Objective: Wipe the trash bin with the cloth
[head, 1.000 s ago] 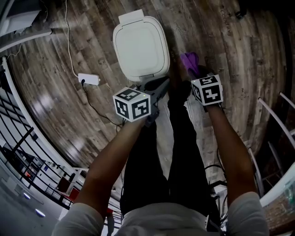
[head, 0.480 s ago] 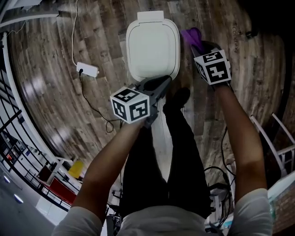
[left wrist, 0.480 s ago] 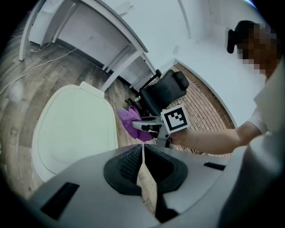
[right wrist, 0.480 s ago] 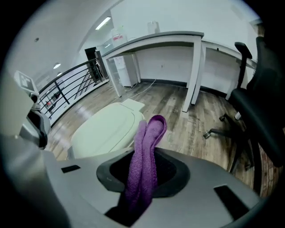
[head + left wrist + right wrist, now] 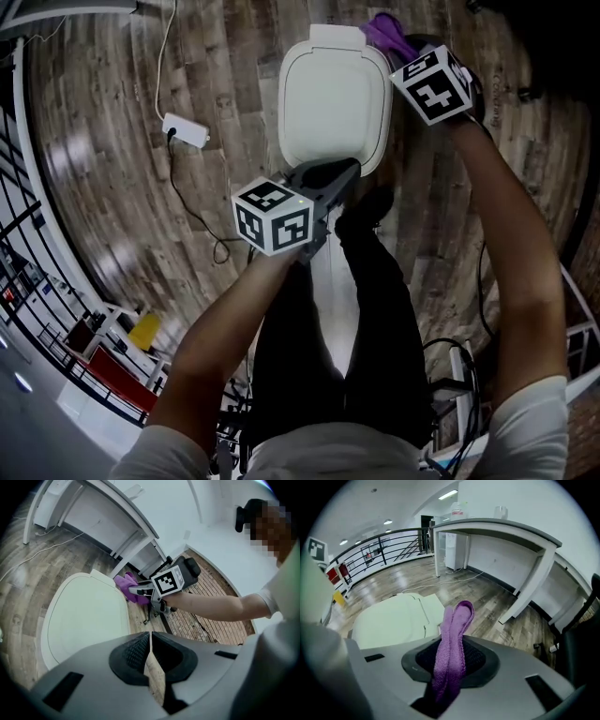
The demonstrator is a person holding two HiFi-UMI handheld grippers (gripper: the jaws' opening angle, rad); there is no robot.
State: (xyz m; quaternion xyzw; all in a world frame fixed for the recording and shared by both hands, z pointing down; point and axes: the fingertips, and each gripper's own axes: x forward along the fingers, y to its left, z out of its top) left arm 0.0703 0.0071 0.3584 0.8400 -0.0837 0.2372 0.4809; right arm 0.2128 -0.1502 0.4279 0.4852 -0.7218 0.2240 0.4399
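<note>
Head view, looking steeply down: the white trash bin (image 5: 333, 103) stands on the wood-plank floor (image 5: 103, 216) with its lid closed, right in front of the person's legs. Up at the bin's far right corner, the right gripper (image 5: 401, 42) has the purple cloth (image 5: 386, 30) pinched between its jaws. The right gripper view confirms it, a folded strip of cloth clamped tight and standing up past the tips, the pale lid just beyond. Whether the cloth touches the bin, I can't tell. The left gripper (image 5: 339, 172) hovers over the bin's near edge, and its own view shows the jaws pressed together on nothing. A white power strip (image 5: 185, 129) with its cable lies on the floor, left of the bin.
</note>
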